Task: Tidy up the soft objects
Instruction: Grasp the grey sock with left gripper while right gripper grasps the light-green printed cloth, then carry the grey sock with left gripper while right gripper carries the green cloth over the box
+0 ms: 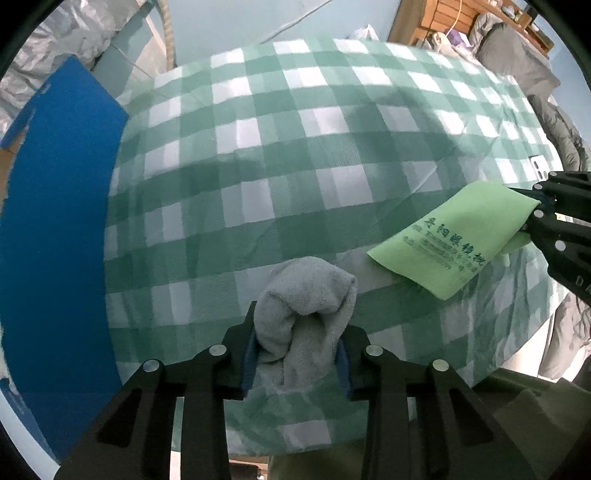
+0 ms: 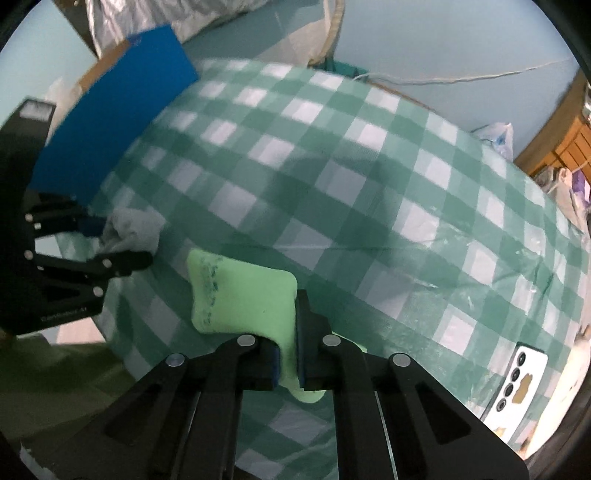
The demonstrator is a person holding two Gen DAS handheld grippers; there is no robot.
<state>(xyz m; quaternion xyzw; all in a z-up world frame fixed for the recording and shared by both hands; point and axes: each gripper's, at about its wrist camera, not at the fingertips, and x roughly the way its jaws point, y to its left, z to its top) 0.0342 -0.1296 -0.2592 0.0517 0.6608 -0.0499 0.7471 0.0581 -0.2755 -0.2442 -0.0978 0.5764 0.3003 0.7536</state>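
Observation:
My left gripper [image 1: 300, 356] is shut on a bunched grey towel [image 1: 308, 306], held over the near edge of a green-and-white checked cloth [image 1: 280, 155]. My right gripper [image 2: 287, 360] is shut on a folded light-green cloth [image 2: 243, 295] with dark printed lettering, held just above the checked cloth. In the left wrist view the green cloth [image 1: 454, 240] hangs from the right gripper [image 1: 535, 218] at the right. In the right wrist view the left gripper [image 2: 110, 240] holds the grey towel [image 2: 135, 227] at the left.
A blue board [image 1: 55, 229] stands along the left side of the checked cloth and shows in the right wrist view [image 2: 110, 110]. A white phone [image 2: 517, 387] lies on the cloth near its right edge. Wooden furniture [image 1: 447, 18] and grey clothing [image 1: 517, 55] stand behind.

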